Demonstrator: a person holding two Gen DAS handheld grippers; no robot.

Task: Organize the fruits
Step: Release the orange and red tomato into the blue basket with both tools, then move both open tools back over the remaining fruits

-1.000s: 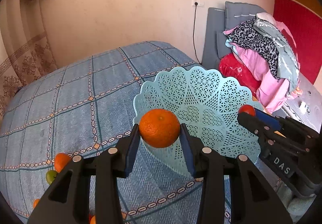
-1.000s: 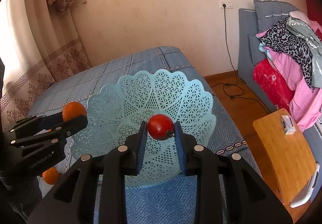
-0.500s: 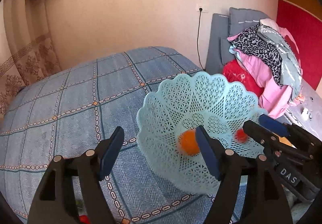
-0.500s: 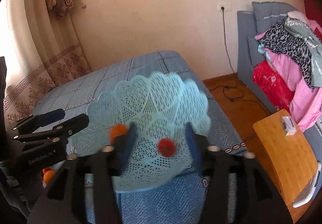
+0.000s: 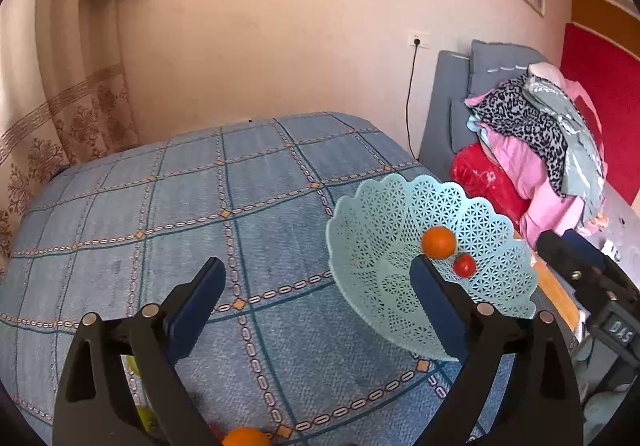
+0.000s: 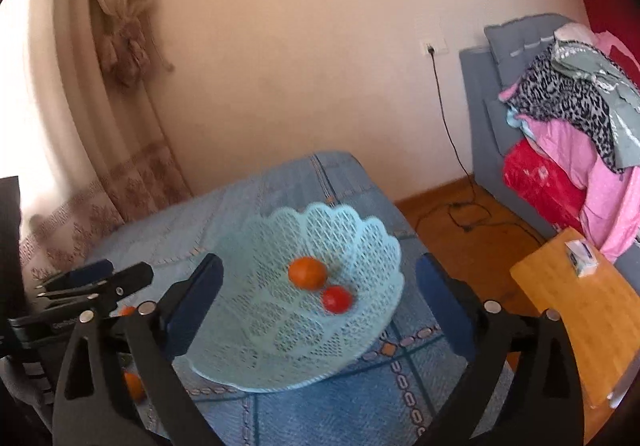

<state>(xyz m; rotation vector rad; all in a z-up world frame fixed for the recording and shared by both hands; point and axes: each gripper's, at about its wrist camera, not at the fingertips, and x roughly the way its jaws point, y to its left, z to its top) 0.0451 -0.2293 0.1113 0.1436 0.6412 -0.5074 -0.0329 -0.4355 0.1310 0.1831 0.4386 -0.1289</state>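
A pale blue lattice basket (image 5: 340, 221) (image 6: 360, 224) sits on the bed. Inside it lie an orange (image 5: 439, 242) (image 6: 307, 272) and a small red tomato (image 5: 465, 265) (image 6: 337, 298), side by side. My left gripper (image 5: 318, 286) hovers left of the basket, its jaws opening wide with nothing held between them. My right gripper (image 6: 319, 264) hangs back over the basket's near side, jaws also opening and holding nothing. Each gripper shows in the other's view: the right gripper (image 5: 580, 274) and the left gripper (image 6: 92, 280). More oranges (image 5: 246, 438) (image 6: 132, 384) lie on the quilt near me.
The bed carries a blue checked quilt (image 5: 200, 205). A wooden table (image 6: 580, 326) with a small box (image 6: 582, 258) stands at the right. Clothes (image 5: 540, 149) are piled on a grey chair. A curtain (image 6: 120, 45) hangs at the left.
Both grippers let go: the orange and the tomato dropped into the basket and now rest there. Both pairs of jaws spread wide, and both grippers drew up and back.
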